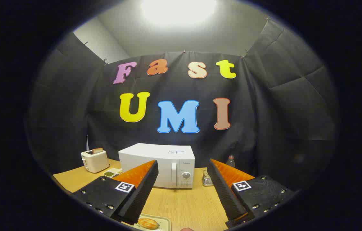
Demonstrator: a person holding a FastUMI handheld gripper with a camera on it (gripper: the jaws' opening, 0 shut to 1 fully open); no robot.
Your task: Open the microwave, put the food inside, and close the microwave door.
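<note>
A: How is the gripper [182, 179] set?
B: It is held released, its 2 fingers spread, nothing gripped.
A: And the task items?
B: The closed microwave [158, 163] is seen beyond the fingers on the surface [184, 205]; the food [147, 223] is located on a tray [163, 221] beneath them.

No text reads clearly; the microwave [157, 165] bears an illegible label and logo.

Microwave [164, 165] sits on the table [184, 205], beyond the gripper [182, 170] whose fingers are spread with nothing between them. Toaster [94, 161] left of the microwave, small dish [111, 173] on the table between them. Right of the microwave: a small metal item [207, 179], bottle [230, 161] behind it. Tray [163, 223] with food [147, 223] near the table's front edge, just under the left finger.
</note>
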